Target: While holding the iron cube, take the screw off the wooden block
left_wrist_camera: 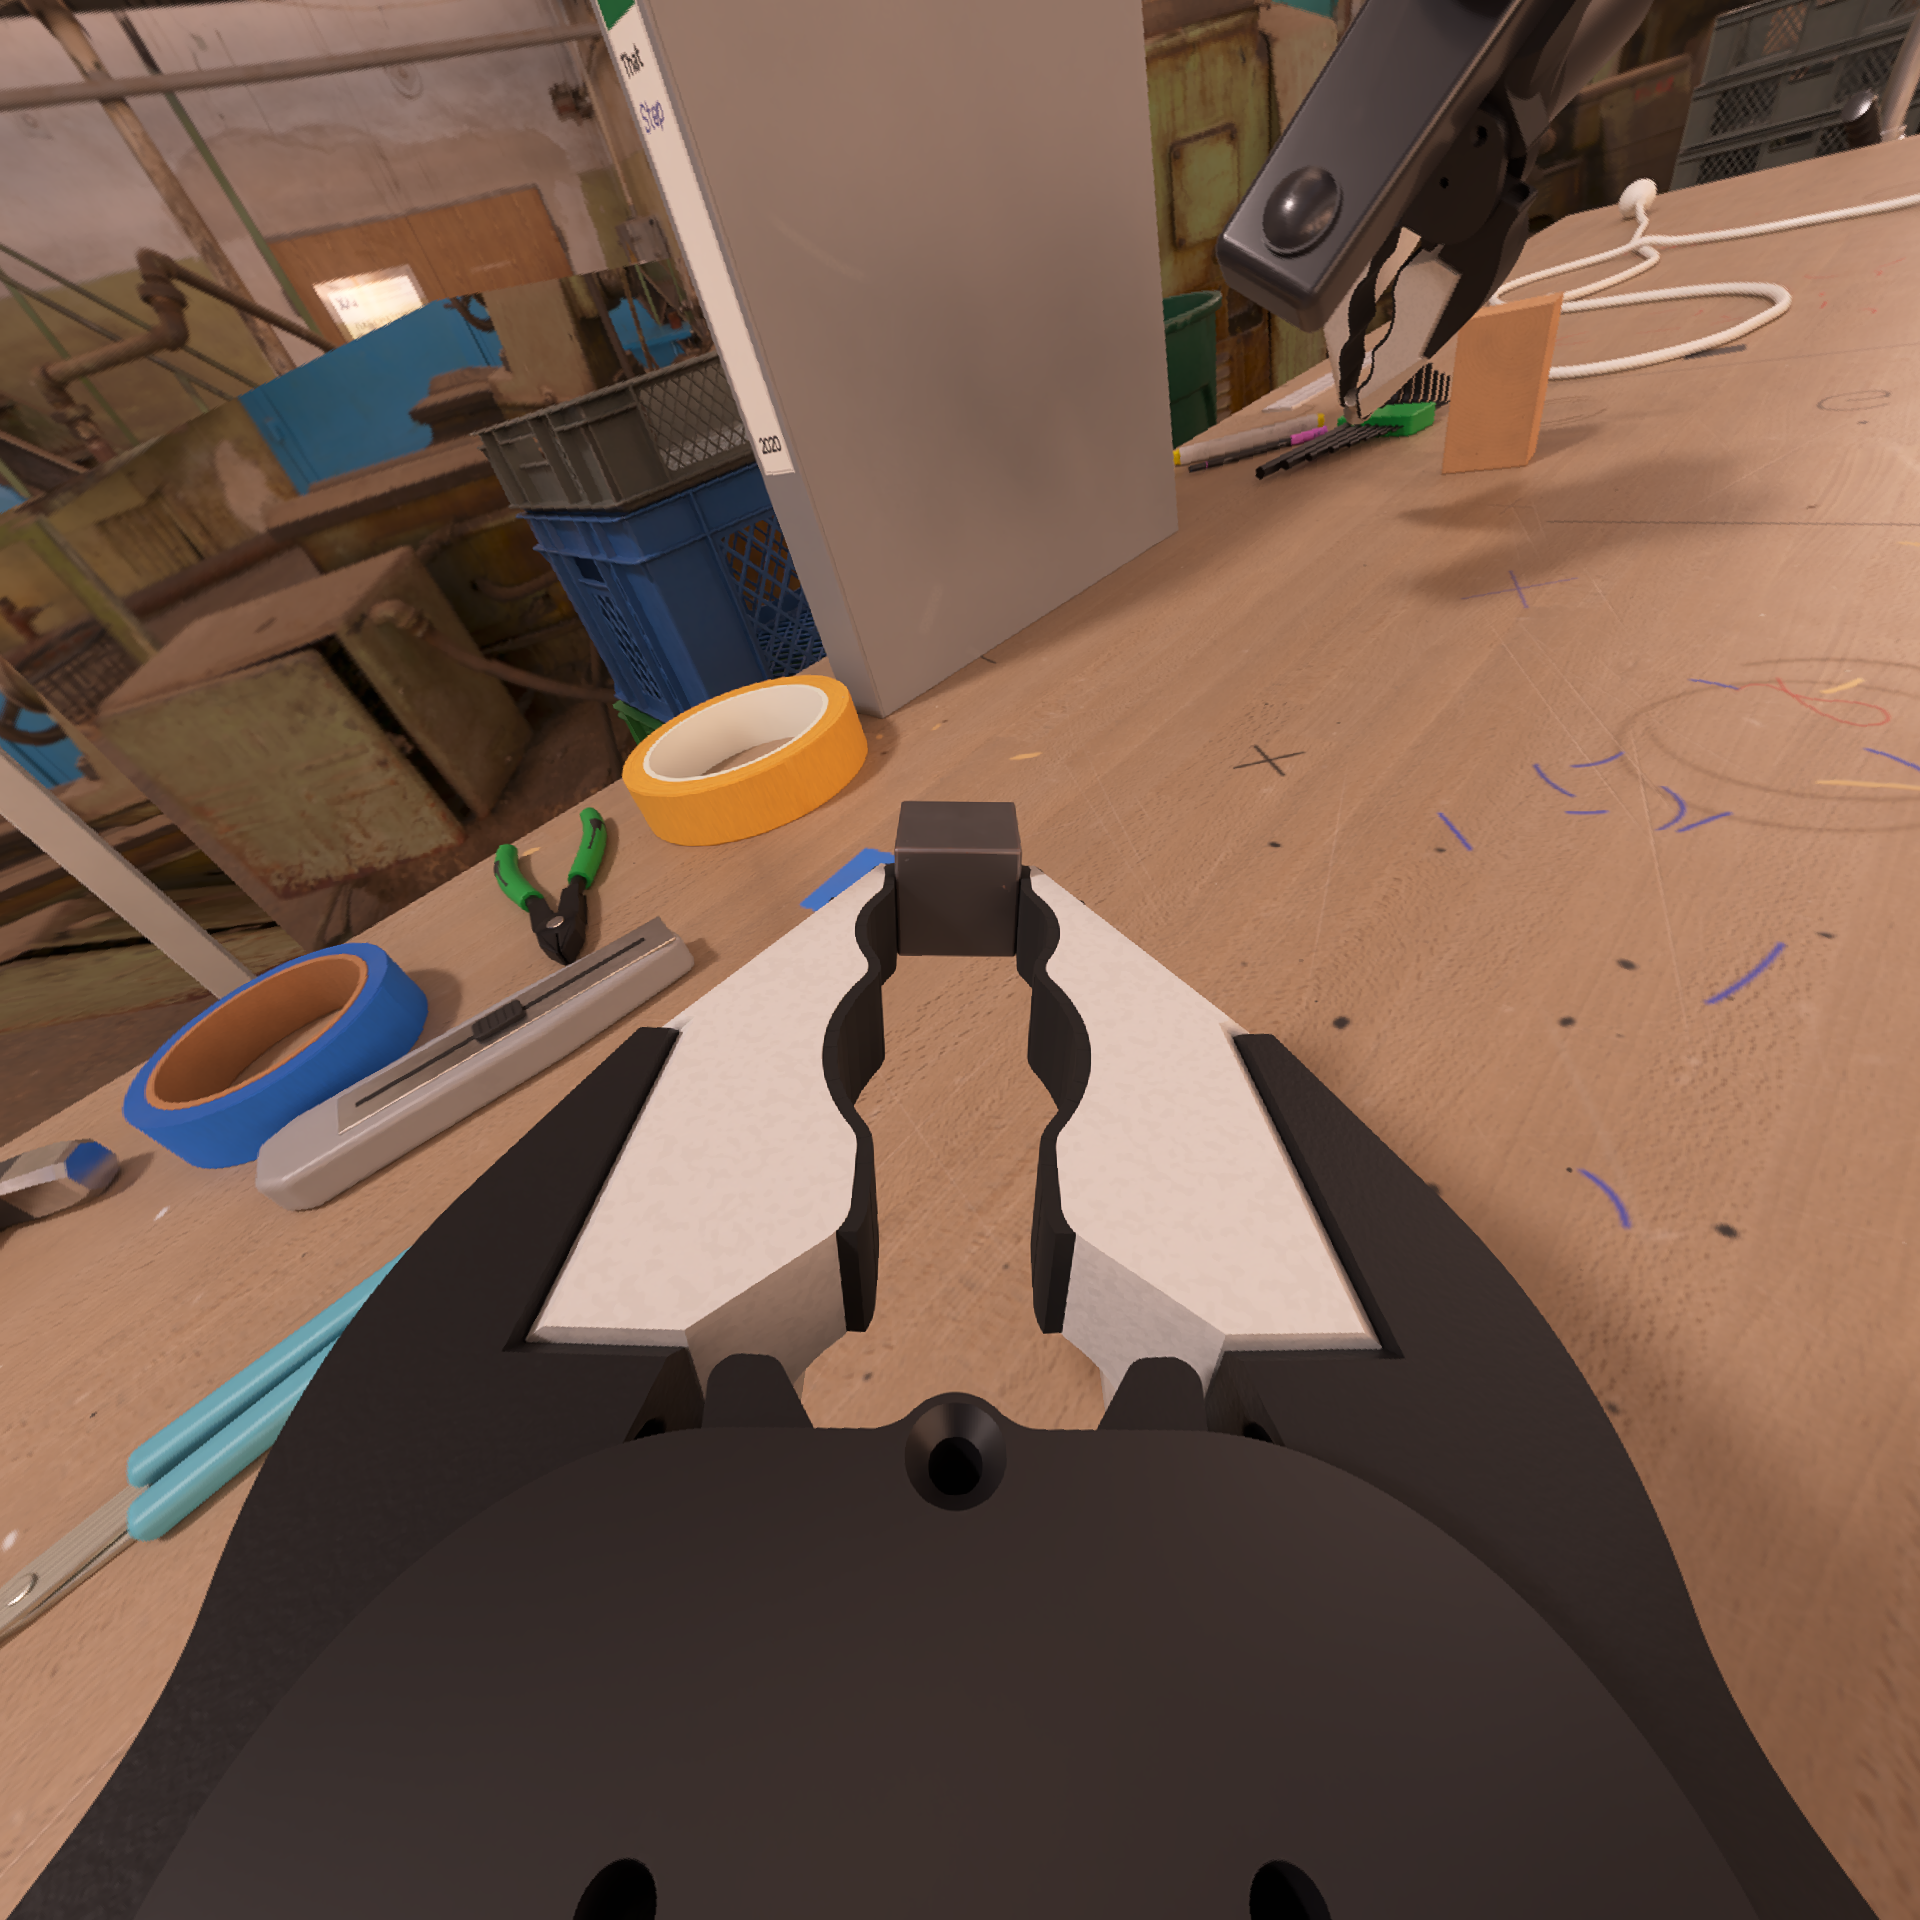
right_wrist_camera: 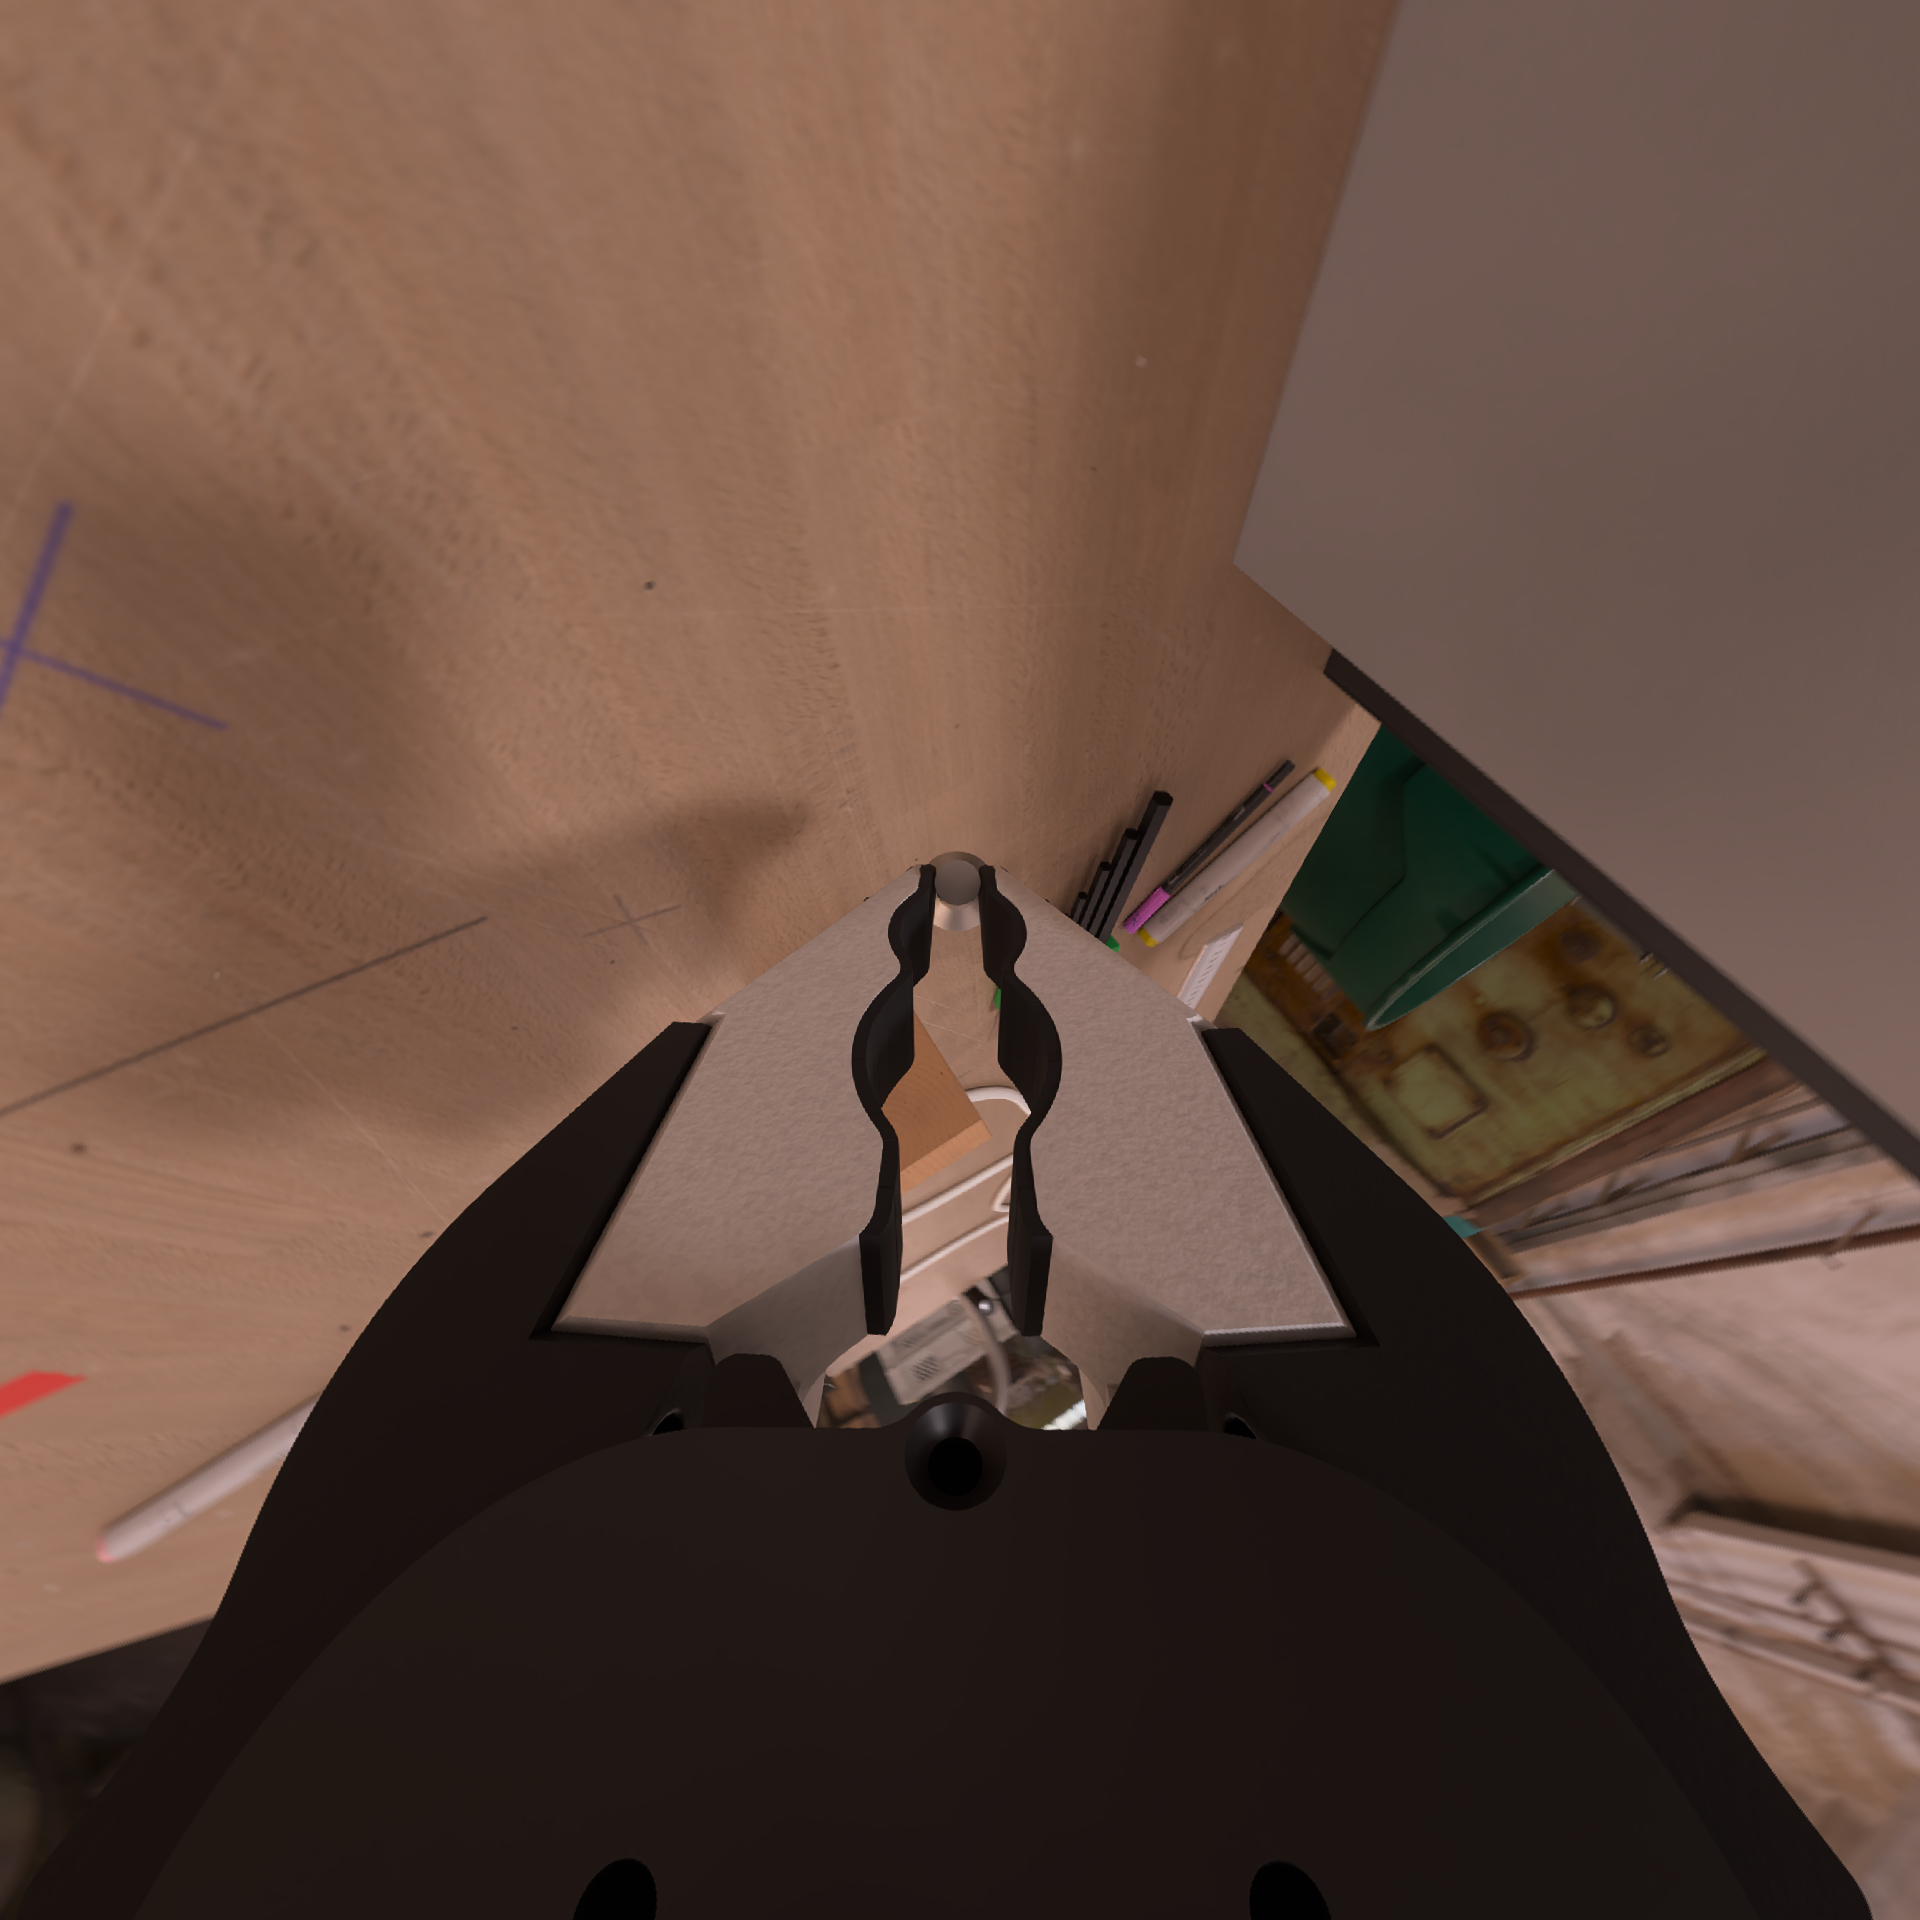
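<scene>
2 grippers are showing: left gripper (left_wrist_camera: pixel 956 883) pinching 1 iron cube (left_wrist_camera: pixel 956 875), right gripper (right_wrist_camera: pixel 957 883) pinching 1 screw (right_wrist_camera: pixel 957 896). 1 wooden block (left_wrist_camera: pixel 1502 382) is standing far right of the grey box (left_wrist_camera: pixel 914 312). Taking that box as ref: 2 tape rolls are lying near its front corner, 1 orange (left_wrist_camera: pixel 744 758) and 1 blue (left_wrist_camera: pixel 272 1051); 1 pr green pliers (left_wrist_camera: pixel 561 883) and 1 utility knife (left_wrist_camera: pixel 473 1060) are sitting btwn them. 2 markers (left_wrist_camera: pixel 1247 442) are lying to its right, 1 hex key set (left_wrist_camera: pixel 1351 431) beside them, 1 white cable (left_wrist_camera: pixel 1662 301) coiling behind.

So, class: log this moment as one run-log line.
left tongs: shut on iron cube | right tongs: shut on screw | wooden block: upright, screw off
</scene>
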